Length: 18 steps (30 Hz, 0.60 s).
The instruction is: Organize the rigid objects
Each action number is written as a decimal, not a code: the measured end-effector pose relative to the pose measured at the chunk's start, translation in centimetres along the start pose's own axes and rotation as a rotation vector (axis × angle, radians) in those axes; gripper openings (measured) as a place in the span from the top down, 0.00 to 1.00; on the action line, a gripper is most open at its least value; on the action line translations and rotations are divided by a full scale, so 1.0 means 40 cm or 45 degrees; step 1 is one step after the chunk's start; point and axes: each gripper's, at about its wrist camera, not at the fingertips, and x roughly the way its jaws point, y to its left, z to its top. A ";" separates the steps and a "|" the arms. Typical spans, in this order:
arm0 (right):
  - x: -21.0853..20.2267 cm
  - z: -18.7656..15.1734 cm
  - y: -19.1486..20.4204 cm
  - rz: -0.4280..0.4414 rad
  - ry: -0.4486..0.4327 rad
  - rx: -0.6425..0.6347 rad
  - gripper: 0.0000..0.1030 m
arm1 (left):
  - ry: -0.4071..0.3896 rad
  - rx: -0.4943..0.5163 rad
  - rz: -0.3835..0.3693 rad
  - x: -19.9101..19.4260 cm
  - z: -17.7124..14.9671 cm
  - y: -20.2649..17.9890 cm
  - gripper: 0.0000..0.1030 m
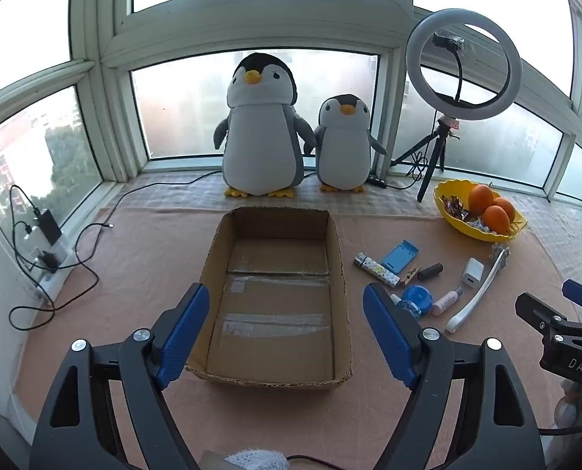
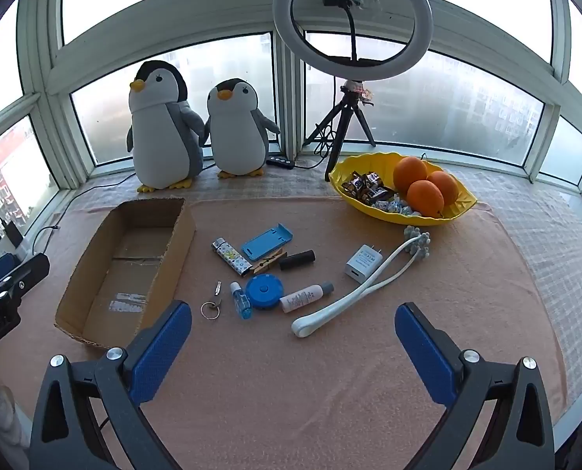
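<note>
An empty open cardboard box [image 1: 275, 382] [image 2: 83, 270] lies on the pink cloth. To its right lie several small items: a patterned lighter [image 2: 231, 256], a blue phone case [image 2: 266, 242], a clothespin [image 2: 269, 261], a black tube [image 2: 297, 260], a white charger [image 2: 363, 263], a blue round tape measure [image 2: 264, 290], a small blue bottle [image 2: 242, 301], a white lotion bottle [image 2: 306, 297], a key on a ring [image 2: 212, 302] and a white massager [image 2: 353, 291]. My left gripper [image 1: 286, 313] is open above the box's near end. My right gripper [image 2: 293, 333] is open, empty, just short of the items.
A yellow bowl [image 2: 369, 205] with oranges and candies stands at the back right. Two plush penguins [image 2: 165, 125] and a ring light on a tripod [image 2: 351, 19] stand by the window. Chargers and cables [image 1: 48, 258] lie at the left edge.
</note>
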 end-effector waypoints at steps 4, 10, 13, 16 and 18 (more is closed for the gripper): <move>0.000 0.003 0.001 0.002 -0.001 0.002 0.00 | 0.003 -0.001 0.004 0.000 0.001 0.001 0.21; 0.000 0.002 0.003 -0.006 0.000 -0.008 0.00 | 0.000 0.006 0.000 -0.006 -0.006 -0.013 0.21; 0.000 0.002 0.007 -0.005 0.004 -0.005 0.00 | 0.004 0.005 -0.002 -0.007 -0.005 -0.015 0.21; 0.000 -0.001 0.006 -0.004 0.006 -0.005 0.00 | 0.012 0.007 -0.007 -0.003 -0.003 -0.018 0.21; 0.000 0.000 0.003 -0.006 0.007 -0.005 0.00 | 0.018 0.014 -0.016 0.000 0.001 -0.009 0.21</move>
